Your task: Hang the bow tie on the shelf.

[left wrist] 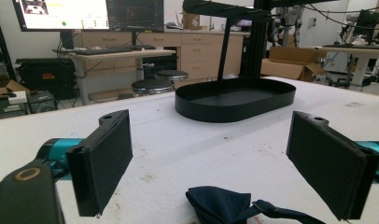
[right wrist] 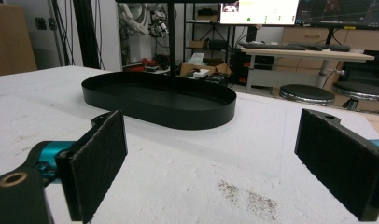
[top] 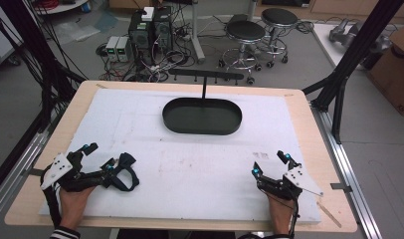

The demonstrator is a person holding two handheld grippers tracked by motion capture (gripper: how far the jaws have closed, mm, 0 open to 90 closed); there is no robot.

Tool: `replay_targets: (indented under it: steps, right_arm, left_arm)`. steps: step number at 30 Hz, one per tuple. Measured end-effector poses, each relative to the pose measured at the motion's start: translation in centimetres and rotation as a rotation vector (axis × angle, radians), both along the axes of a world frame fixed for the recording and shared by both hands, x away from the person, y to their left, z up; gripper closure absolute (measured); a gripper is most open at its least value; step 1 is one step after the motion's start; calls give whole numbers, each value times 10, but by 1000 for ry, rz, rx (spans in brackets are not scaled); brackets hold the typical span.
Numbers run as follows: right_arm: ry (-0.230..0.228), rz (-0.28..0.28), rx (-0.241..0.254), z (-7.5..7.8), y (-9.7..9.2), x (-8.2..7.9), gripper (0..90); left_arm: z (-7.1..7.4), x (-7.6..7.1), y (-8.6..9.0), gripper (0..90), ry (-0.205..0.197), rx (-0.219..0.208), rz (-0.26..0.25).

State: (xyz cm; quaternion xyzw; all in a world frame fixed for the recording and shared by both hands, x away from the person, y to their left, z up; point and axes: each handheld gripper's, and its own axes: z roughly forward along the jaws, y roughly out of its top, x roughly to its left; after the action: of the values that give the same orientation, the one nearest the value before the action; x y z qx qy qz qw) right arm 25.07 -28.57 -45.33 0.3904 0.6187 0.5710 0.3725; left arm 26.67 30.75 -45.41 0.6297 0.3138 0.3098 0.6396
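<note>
Black left tongs wide open, navy strap beside.

High view looks down; both gripper views face the tray low.

Even, bright light; close parts perhaps slightly soft.

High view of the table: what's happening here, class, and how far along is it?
A person sits at the white table with a two-jaw gripper in each hand. The left gripper has its jaws wide open beside a dark blue bow tie lying on the table, not gripping it. The right gripper is also open, with nothing between its jaws. A black oval tray with an upright hanger stand waits farther back, with nothing in it. Nothing has been picked up yet.
</note>
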Motion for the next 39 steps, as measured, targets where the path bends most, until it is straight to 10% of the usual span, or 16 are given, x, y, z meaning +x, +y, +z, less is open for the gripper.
replay_targets:
  steps: [17,39]
  right_arm:
    - [-4,1,-6,0,0,0,83]
    - [-7,-1,-7,0,0,0,82]
  left_arm:
    - [26,4,1,147,75,66,-43]
    - [69,18,-15,155,379,386,-79]
